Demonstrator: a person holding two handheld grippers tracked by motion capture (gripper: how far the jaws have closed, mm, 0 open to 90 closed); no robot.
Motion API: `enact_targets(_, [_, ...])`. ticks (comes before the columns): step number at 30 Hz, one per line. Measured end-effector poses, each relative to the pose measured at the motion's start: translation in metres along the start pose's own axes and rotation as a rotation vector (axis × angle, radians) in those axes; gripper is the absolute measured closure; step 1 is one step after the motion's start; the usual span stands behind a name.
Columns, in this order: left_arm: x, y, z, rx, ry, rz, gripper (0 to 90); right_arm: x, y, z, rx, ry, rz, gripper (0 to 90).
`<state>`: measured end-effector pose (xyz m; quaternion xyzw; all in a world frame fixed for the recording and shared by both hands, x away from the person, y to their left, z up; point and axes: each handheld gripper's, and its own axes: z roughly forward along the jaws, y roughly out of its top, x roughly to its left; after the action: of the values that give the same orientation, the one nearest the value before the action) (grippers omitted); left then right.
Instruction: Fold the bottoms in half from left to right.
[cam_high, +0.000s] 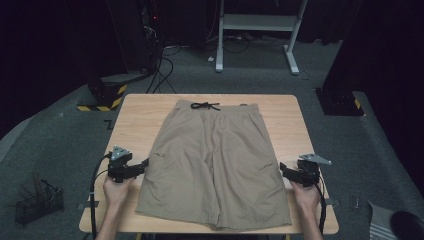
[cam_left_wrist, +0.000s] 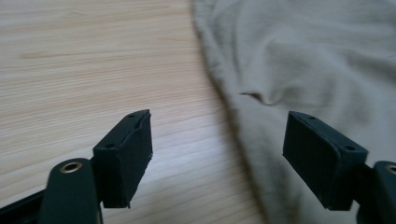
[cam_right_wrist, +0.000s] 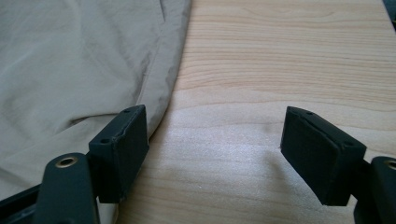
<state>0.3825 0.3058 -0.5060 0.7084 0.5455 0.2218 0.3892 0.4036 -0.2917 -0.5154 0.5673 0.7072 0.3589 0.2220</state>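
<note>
Fingers (cam_left_wrist: 123, 154) apart beside shorts (cam_high: 215, 165)

— In the high view, we are seeing the person's forearms cut off by the bottom edge, and each hand (cam_high: 116, 191) is hiding the rear of its gripper. We are not telling from there how the jaws stand.

— In the left gripper view, the shorts (cam_left_wrist: 317, 60) are running out past the top and right edges, and the near cloth is looking blurred. In the right gripper view, the shorts (cam_right_wrist: 70, 65) are leaving at the left edge, and one jaw is covering part of the hem.
</note>
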Motion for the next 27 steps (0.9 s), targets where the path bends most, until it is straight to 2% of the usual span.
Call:
enact_targets(3, [-0.005, 0.003, 0.001, -0.042, -0.039, -0.031, 25.6, 0.001, 0.002, 0.001, 0.023, -0.005, -0.011, 18.4])
enact_targets(5, [-0.007, 0.005, 0.002, -0.069, -0.046, -0.043, 25.8, 0.003, 0.004, 0.000, 0.028, -0.001, -0.020, 15.4])
enact_targets(7, [-0.008, 0.005, 0.003, -0.070, -0.052, -0.049, 26.1, 0.006, 0.006, -0.002, 0.014, -0.005, -0.039, 15.4])
enact_targets(8, [-0.010, 0.007, 0.006, -0.051, -0.064, -0.048, 25.9, 0.007, 0.007, -0.003, 0.010, 0.000, -0.038, 15.3])
enact_targets(9, [-0.010, 0.007, 0.006, -0.051, -0.064, -0.048, 25.7, 0.007, 0.007, -0.003, 0.010, 0.000, -0.038, 15.3])
enact_targets(10, [-0.012, 0.009, 0.007, -0.042, -0.063, -0.034, 25.7, 0.008, 0.008, -0.003, 0.005, 0.009, -0.044, 15.8])
enact_targets(11, [-0.016, 0.012, 0.009, -0.032, -0.058, 0.006, 25.0, 0.011, 0.009, -0.003, 0.002, 0.031, -0.049, 16.0])
enact_targets(14, [-0.021, 0.016, 0.010, -0.032, -0.068, 0.026, 23.8, 0.015, 0.010, -0.003, -0.005, 0.040, -0.053, 17.4])
enact_targets(15, [-0.025, 0.021, 0.013, -0.008, -0.083, 0.039, 23.7, 0.018, 0.012, -0.003, -0.024, 0.057, -0.056, 21.2])
enact_targets(16, [-0.025, 0.021, 0.013, -0.008, -0.083, 0.039, 23.7, 0.019, 0.013, -0.004, -0.038, 0.077, -0.056, 25.8])
enact_targets(18, [-0.034, 0.027, 0.018, 0.024, -0.071, 0.087, 24.3, 0.023, 0.015, -0.006, -0.058, 0.096, -0.080, 33.6])
enact_targets(21, [-0.040, 0.031, 0.023, 0.043, -0.079, 0.106, 24.6, 0.027, 0.018, -0.006, -0.072, 0.094, -0.098, 37.0])
enact_targets(23, [-0.043, 0.034, 0.026, 0.052, -0.114, 0.103, 25.5, 0.033, 0.021, -0.003, -0.077, 0.114, -0.098, 39.4])
enact_targets(24, [-0.047, 0.036, 0.031, 0.068, -0.129, 0.116, 25.4, 0.036, 0.022, -0.002, -0.079, 0.113, -0.112, 40.2])
enact_targets(26, [-0.049, 0.037, 0.033, 0.073, -0.132, 0.124, 25.4, 0.038, 0.023, -0.001, -0.077, 0.112, -0.124, 40.6])
enact_targets(27, [-0.051, 0.037, 0.035, 0.077, -0.135, 0.126, 25.4, 0.043, 0.025, 0.003, -0.071, 0.116, -0.147, 40.6])
